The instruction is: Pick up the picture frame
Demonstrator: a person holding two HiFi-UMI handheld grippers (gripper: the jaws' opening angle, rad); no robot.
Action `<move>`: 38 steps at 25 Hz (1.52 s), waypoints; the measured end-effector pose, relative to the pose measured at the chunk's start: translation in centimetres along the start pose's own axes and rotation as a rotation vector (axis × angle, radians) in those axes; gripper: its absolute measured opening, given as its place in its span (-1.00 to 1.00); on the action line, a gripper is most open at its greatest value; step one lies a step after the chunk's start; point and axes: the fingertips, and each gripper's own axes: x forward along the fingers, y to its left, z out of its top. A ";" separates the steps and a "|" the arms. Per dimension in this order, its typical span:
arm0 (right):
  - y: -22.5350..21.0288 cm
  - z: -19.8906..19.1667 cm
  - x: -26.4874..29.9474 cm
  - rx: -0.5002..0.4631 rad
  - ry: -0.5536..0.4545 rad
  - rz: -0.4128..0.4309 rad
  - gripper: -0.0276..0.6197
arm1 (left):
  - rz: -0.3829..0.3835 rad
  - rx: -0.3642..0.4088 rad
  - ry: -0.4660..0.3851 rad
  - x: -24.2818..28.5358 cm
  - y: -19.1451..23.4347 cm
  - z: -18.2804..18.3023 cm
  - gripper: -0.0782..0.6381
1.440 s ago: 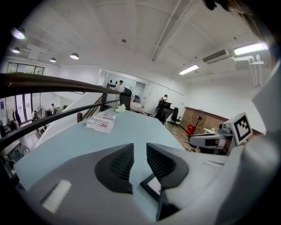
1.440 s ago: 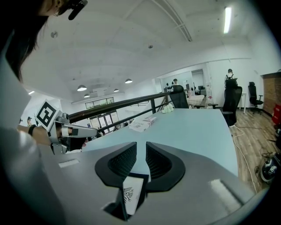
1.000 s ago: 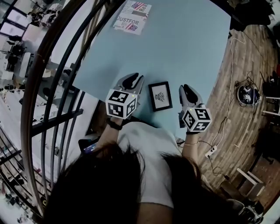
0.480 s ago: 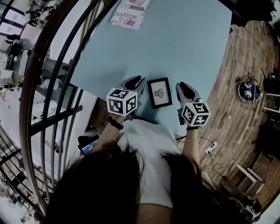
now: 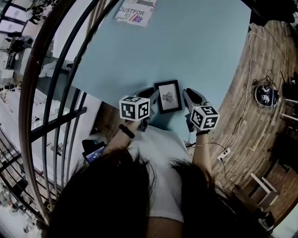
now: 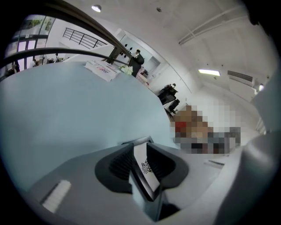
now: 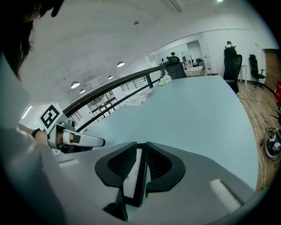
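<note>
A small black picture frame with a white print hangs low over the near edge of the pale blue table. My left gripper is shut on its left side and my right gripper on its right side. In the left gripper view the picture frame stands tilted between the ribbed pads. Seen from the right gripper view, the frame's thin edge sits between that gripper's pads, and the left gripper shows at the left.
A printed leaflet lies at the table's far end. A dark curved railing runs along the left. To the right is wooden floor with cables and a round dark object. The person's hair fills the bottom.
Both grippers have come down towards the table with the frame between them. They now sit closer against the frame's sides, and the left gripper has rolled.
</note>
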 end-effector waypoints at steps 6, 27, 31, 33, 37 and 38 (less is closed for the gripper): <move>-0.6 -2.2 1.0 0.074 0.051 0.036 -0.79 | 0.032 -0.054 0.035 0.9 1.3 -1.8 -0.53; -1.3 -4.0 1.6 0.185 0.052 0.080 -0.79 | 0.209 -0.007 0.076 2.9 1.8 -5.1 -0.40; -1.7 -3.6 1.5 0.205 0.033 0.074 -0.79 | 0.200 -0.037 0.074 2.9 2.2 -5.0 -0.40; -1.9 -3.7 1.5 0.209 0.034 0.075 -0.79 | 0.191 -0.049 0.072 2.9 2.4 -5.0 -0.37; -1.8 -4.1 1.7 0.219 0.054 0.086 -0.78 | 0.167 -0.091 0.072 2.8 2.5 -5.0 -0.37; -1.8 -4.2 1.7 0.226 0.058 0.093 -0.79 | 0.161 -0.100 0.072 2.8 2.5 -5.0 -0.37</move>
